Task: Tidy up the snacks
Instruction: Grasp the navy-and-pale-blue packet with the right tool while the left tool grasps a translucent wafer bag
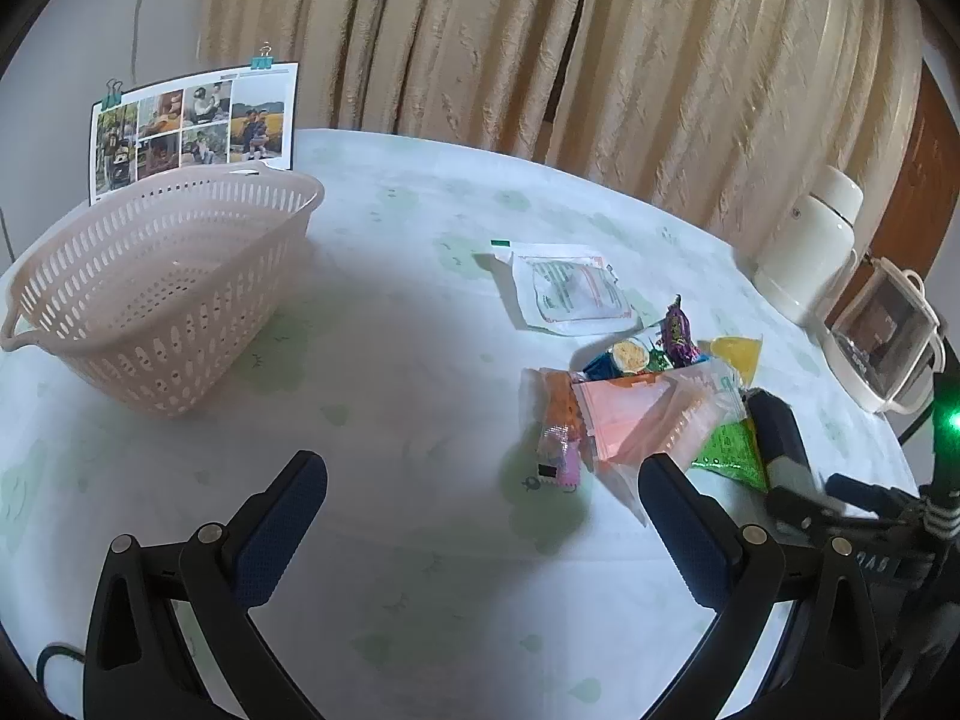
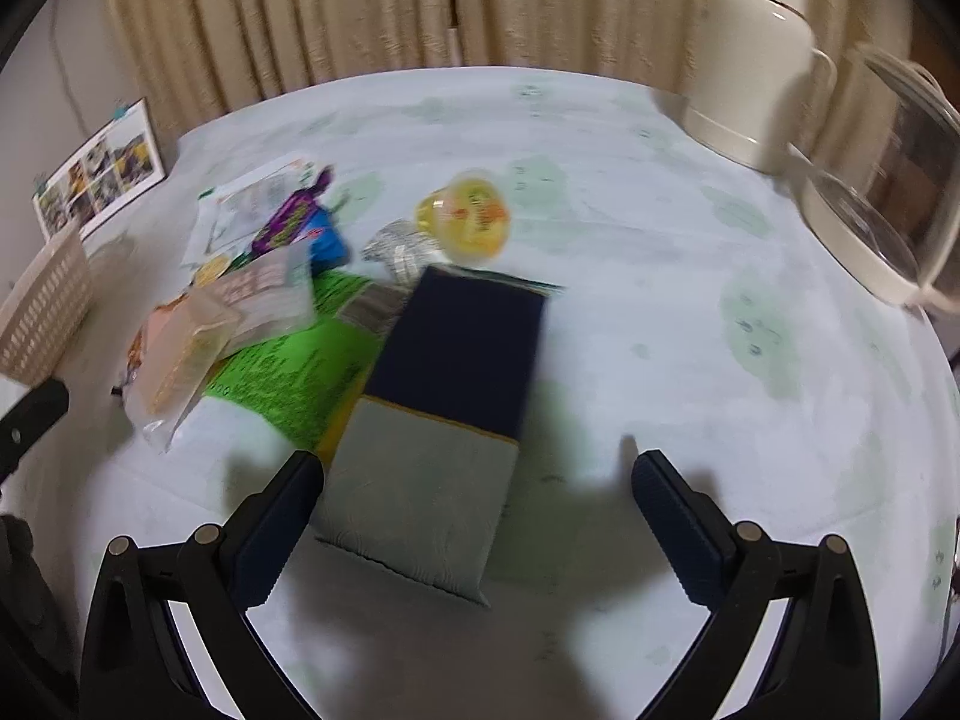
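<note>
A pink slotted basket [image 1: 150, 294] stands empty at the table's left. A heap of snacks lies to the right: a pink clear packet [image 1: 636, 420], a purple candy [image 1: 678, 333], a yellow jelly cup [image 2: 465, 219], a green packet [image 2: 282, 366] and a white sachet [image 1: 567, 294]. A navy-and-grey packet [image 2: 444, 420] lies between the fingers of my right gripper [image 2: 480, 516], which is open low over the table. My left gripper [image 1: 480, 510] is open, hovering over bare cloth left of the heap. The right gripper [image 1: 810, 492] shows at the left wrist view's right edge.
A white cloth with green prints covers the round table [image 1: 420, 540]. A cream thermos jug [image 1: 807, 246] and a clear glass kettle [image 2: 882, 204] stand at the far right. A clipped photo sheet [image 1: 192, 126] leans behind the basket. Beige curtains hang behind.
</note>
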Tool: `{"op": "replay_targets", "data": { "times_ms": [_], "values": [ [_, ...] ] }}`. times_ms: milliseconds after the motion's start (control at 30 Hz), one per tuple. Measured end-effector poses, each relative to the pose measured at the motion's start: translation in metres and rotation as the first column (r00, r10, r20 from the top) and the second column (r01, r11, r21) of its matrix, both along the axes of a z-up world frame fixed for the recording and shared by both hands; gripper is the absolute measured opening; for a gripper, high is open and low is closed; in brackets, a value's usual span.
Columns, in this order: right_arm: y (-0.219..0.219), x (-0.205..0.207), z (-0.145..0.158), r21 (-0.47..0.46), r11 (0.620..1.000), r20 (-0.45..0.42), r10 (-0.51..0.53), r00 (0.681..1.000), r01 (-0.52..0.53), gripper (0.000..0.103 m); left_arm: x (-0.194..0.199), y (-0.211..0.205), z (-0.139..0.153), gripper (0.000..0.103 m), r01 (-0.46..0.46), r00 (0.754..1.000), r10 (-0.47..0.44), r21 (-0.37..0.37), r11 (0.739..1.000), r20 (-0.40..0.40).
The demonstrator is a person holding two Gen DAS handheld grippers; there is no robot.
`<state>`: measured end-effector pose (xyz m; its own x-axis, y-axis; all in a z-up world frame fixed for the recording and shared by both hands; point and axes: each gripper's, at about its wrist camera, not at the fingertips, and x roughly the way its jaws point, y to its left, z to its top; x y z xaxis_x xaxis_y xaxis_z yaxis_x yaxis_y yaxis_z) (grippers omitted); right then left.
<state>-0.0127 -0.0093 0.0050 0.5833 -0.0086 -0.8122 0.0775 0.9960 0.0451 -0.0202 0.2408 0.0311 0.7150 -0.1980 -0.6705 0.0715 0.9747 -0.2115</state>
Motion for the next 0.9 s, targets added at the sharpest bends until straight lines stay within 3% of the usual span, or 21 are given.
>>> {"op": "replay_targets", "data": {
  "times_ms": [233,433,500,567,900],
  "values": [
    [0.002,0.013,0.009,0.052,0.998,0.026,-0.026,0.999,0.024,0.102,0.001,-0.004,-0.003,0.103,0.006,1.000,-0.006,0.019,1.000,-0.009],
    [0.009,0.024,0.004,0.009,1.000,0.022,-0.028,0.999,0.028,0.077,0.002,-0.005,-0.003,0.103,0.004,1.000,-0.004,0.021,1.000,-0.014],
    [0.008,0.022,0.004,-0.008,1.000,0.026,-0.030,0.999,0.031,0.061,0.003,-0.004,-0.004,0.103,0.007,1.000,-0.007,0.025,1.000,-0.018],
    [0.004,0.019,0.003,-0.031,0.999,0.032,-0.043,0.999,0.044,0.051,0.004,-0.006,-0.004,0.103,0.011,1.000,-0.010,0.035,0.999,-0.024],
    [-0.012,0.012,0.002,0.011,0.998,0.064,-0.055,0.996,0.055,0.051,0.007,-0.036,-0.003,0.103,0.117,0.993,-0.116,0.120,0.986,-0.018]
  ]
}}
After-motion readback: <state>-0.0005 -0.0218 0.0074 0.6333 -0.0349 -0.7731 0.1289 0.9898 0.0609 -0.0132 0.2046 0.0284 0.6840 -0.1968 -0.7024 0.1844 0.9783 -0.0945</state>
